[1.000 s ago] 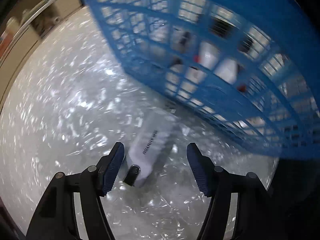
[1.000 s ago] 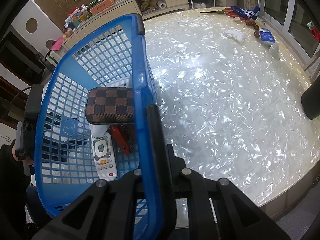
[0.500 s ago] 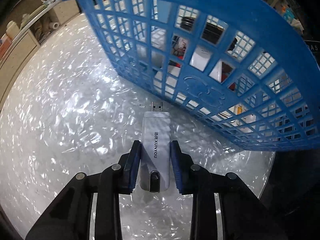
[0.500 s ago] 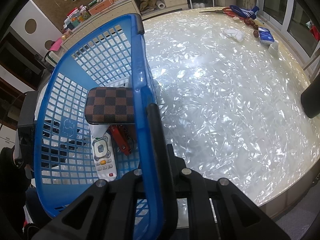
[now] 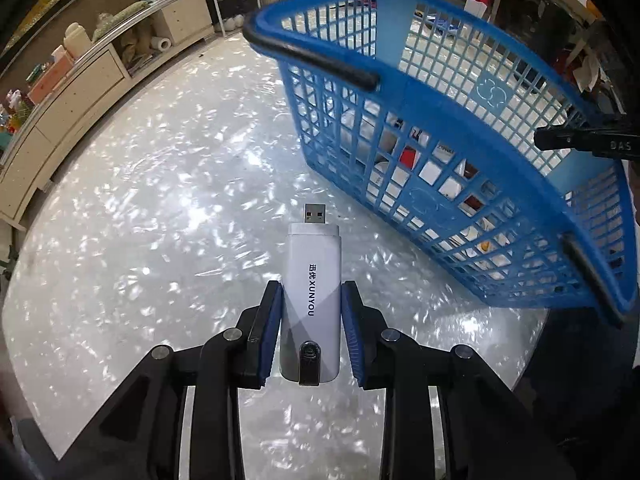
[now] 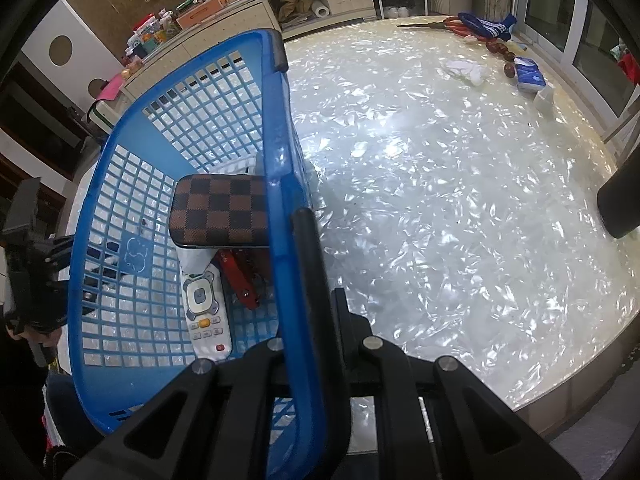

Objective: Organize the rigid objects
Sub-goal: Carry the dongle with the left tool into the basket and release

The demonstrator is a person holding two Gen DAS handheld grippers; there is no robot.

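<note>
My left gripper [image 5: 311, 300] is shut on a white USB dongle [image 5: 312, 280] marked XUNYOU and holds it above the table, plug pointing toward the blue basket [image 5: 440, 92] to its right. My right gripper [image 6: 308, 320] is shut on the basket's rim [image 6: 280, 184] by a black handle [image 6: 312, 264]. In the right wrist view the basket holds a brown checkered case [image 6: 218, 210], a white remote [image 6: 206, 312] and a red item [image 6: 240, 276].
The pearly white round table [image 6: 440, 220] carries scissors, a blue sock [image 6: 486, 26], a tissue pack [image 6: 529, 76] and beads at its far edge. A cabinet with clutter [image 5: 80, 68] stands beyond the table. The left gripper shows at the left in the right wrist view [image 6: 28, 264].
My left gripper closed on the dongle lying on the table and lifted it, pulling back from the basket. My right gripper kept its hold on the basket rim.
</note>
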